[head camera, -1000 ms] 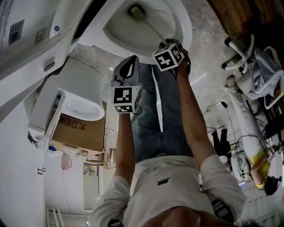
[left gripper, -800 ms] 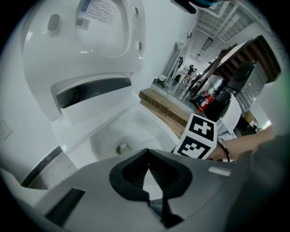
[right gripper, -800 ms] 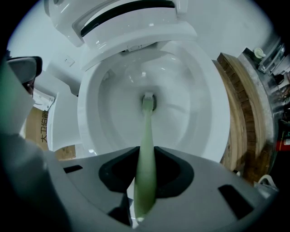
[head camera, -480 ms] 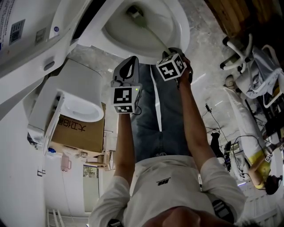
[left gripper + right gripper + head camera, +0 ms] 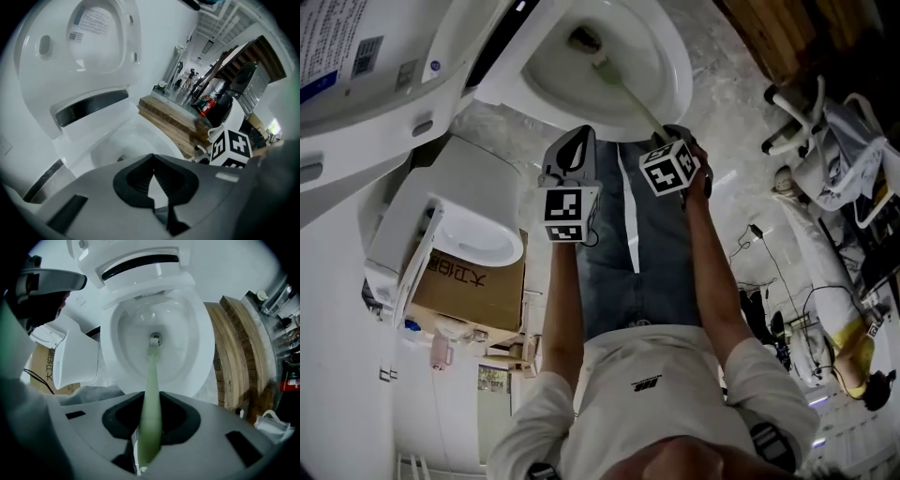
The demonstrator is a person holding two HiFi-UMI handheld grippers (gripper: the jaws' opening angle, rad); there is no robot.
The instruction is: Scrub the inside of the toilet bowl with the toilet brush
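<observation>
White short-sleeved T-shirt, small dark chest logo; blue jeans. Left gripper, right gripper: grey shells, black-and-white marker cubes.

The head view looks steeply down from above the person's chest, along both outstretched arms, to the toilet bowl at the picture's top. It stands farthest off and takes in the floor around.

The left gripper view rides on the left gripper. From close by it faces across the bowl's rim toward the raised lid, with the other gripper's marker cube at its right.

The right gripper view rides on the right gripper and looks along the toilet brush down into the bowl, near it.

All three share the bowl and the wooden platform. The head and right gripper views also share the second toilet on its cardboard box.
</observation>
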